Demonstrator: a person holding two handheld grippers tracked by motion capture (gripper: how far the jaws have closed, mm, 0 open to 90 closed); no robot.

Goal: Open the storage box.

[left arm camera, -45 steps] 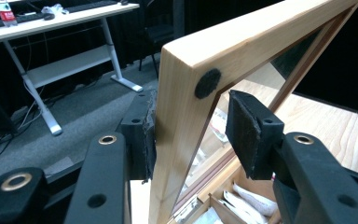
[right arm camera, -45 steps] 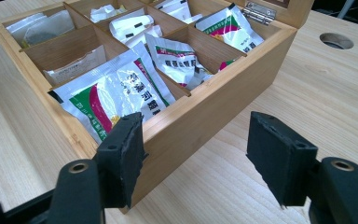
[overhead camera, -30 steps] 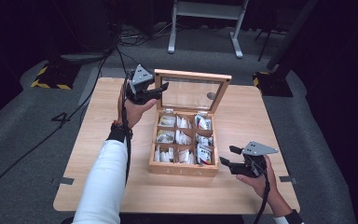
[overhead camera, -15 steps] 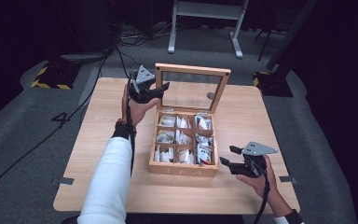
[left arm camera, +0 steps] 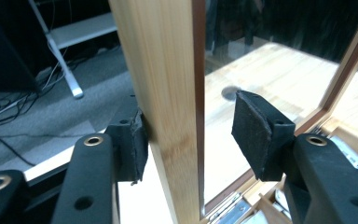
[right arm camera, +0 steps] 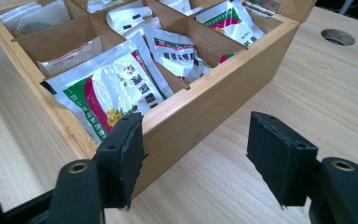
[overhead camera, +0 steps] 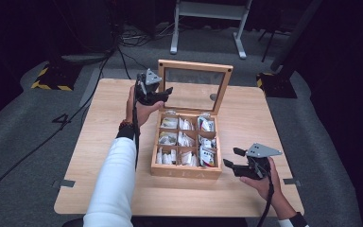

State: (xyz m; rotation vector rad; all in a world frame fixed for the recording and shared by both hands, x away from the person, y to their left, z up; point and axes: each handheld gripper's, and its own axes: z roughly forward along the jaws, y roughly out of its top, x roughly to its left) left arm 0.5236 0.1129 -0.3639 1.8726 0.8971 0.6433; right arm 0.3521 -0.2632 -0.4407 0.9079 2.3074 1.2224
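At the upright lid (left arm camera: 168, 93), left gripper (left arm camera: 191, 135) jaws just opening — frame between, right gripper (right arm camera: 196, 154) wide.

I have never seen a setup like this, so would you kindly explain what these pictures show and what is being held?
A person holds two-jaw tongs in each hand at a wooden table. The high view looks down from above; the other two views come from cameras riding on the tongs. On the table stands a wooden tea box, its glass lid raised, with sachets in its compartments. The left tongs straddle the lid's frame; their jaws have just been opening, one pad clear. The right tongs are open at the box's corner, holding nothing.
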